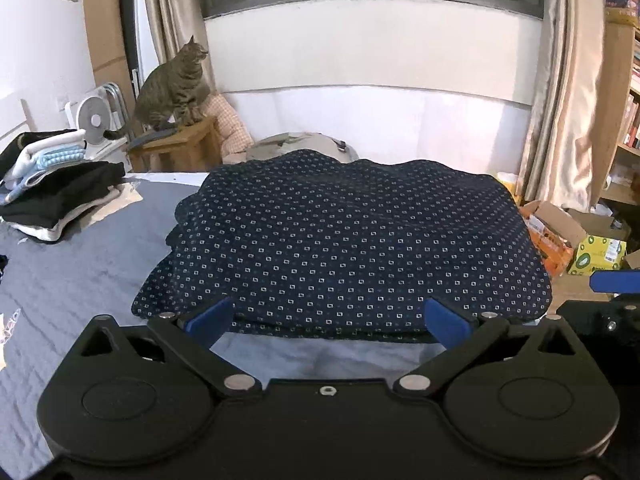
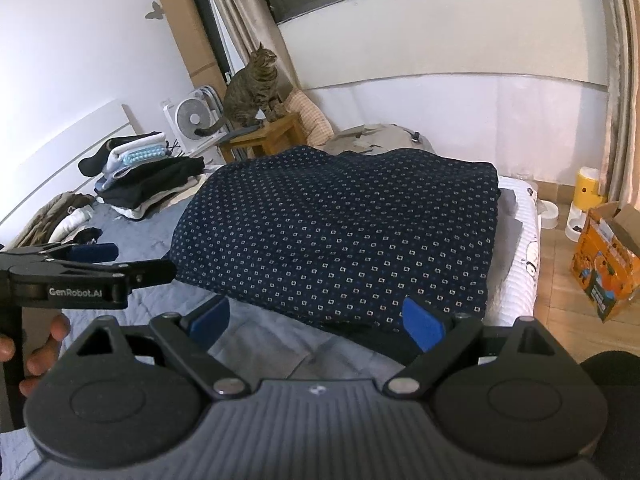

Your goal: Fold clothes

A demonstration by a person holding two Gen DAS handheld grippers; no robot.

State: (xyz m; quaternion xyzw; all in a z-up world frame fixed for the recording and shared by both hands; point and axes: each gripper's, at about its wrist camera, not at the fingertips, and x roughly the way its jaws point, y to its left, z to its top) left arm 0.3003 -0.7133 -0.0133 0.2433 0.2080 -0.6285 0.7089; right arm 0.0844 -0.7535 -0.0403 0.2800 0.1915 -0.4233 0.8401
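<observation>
Both grippers — left gripper (image 1: 326,318) and right gripper (image 2: 316,320) — hold their fingers spread, gripping nothing. The folded navy garment (image 1: 344,248) lies just ahead of the fingertips, its near edge between them; bare bedspread (image 1: 80,280) lies left.

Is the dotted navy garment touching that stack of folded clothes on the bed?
Apart. The left wrist view shows bare blue bedcover between the navy garment and the stack of folded clothes.

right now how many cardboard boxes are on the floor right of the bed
2 for certain: an orange printed box with open flaps beside the bed, and a green and yellow box next to it, seen only in the left wrist view. More may be hidden.
</observation>
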